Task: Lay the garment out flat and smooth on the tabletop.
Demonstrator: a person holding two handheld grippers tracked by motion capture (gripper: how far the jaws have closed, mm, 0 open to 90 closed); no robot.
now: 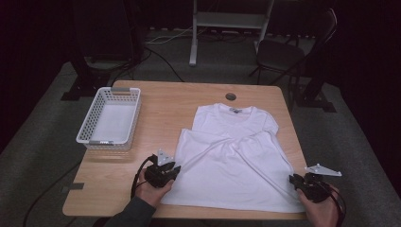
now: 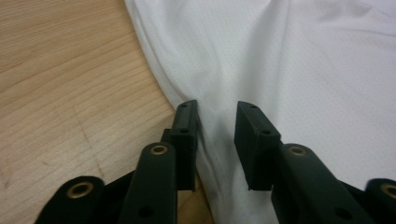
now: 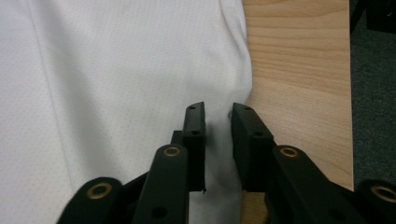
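White cotton T-shirt spread flat on the light wooden table, collar toward the far edge, hem along the near edge, a slanting fold across the chest. White plastic lattice basket near the far left corner, well apart from the shirt, with a bare white floor inside. Left gripper at the shirt's left edge near the hem, jaws narrowed around a raised ridge of fabric, not clearly pinching. Right gripper at the near right corner of the hem, jaws likewise narrowed astride the cloth edge, a slim gap visible.
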